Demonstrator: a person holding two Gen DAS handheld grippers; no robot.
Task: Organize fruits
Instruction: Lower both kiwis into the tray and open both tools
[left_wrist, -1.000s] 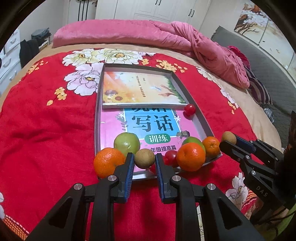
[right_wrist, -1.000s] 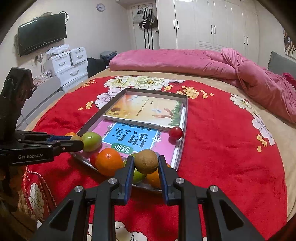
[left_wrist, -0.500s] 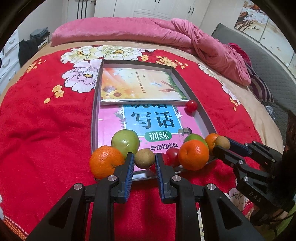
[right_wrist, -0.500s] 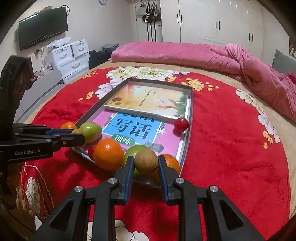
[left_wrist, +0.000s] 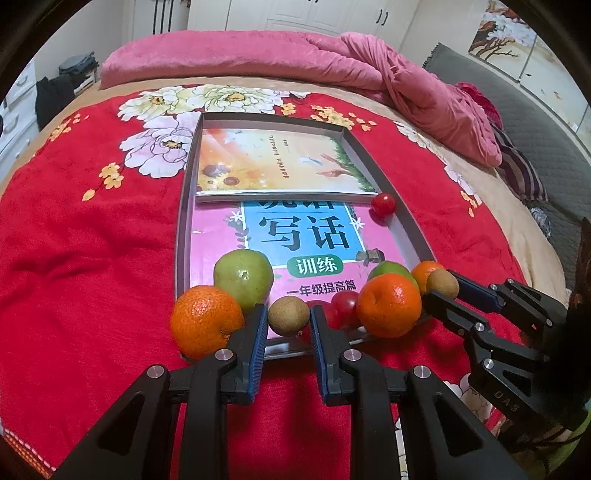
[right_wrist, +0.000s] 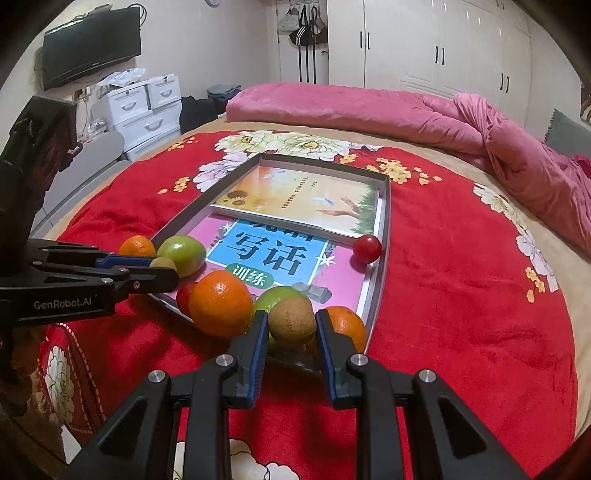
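Observation:
A grey metal tray (left_wrist: 406, 225) lies on the red bedspread with two books in it. My left gripper (left_wrist: 289, 320) is shut on a brown kiwi (left_wrist: 288, 316) at the tray's near edge, between an orange (left_wrist: 205, 325) and a green apple (left_wrist: 243, 278) on its left and red tomatoes (left_wrist: 343, 306) on its right. My right gripper (right_wrist: 291, 325) is shut on a second kiwi (right_wrist: 291, 320) at the tray's near right corner, beside an orange (right_wrist: 220, 302), a green fruit (right_wrist: 275, 297) and another orange (right_wrist: 345, 325). A lone tomato (right_wrist: 366, 248) sits by the tray's right wall.
The tray holds a pink workbook (left_wrist: 295, 236) and a sunflower-cover book (left_wrist: 280, 166). A pink duvet (left_wrist: 332, 70) is heaped at the far end of the bed. White drawers (right_wrist: 147, 107) and a wall television (right_wrist: 90, 46) stand to the left.
My right gripper has carried its kiwi down and in towards the tray's near right corner. My left gripper has stayed put, still shut on its kiwi.

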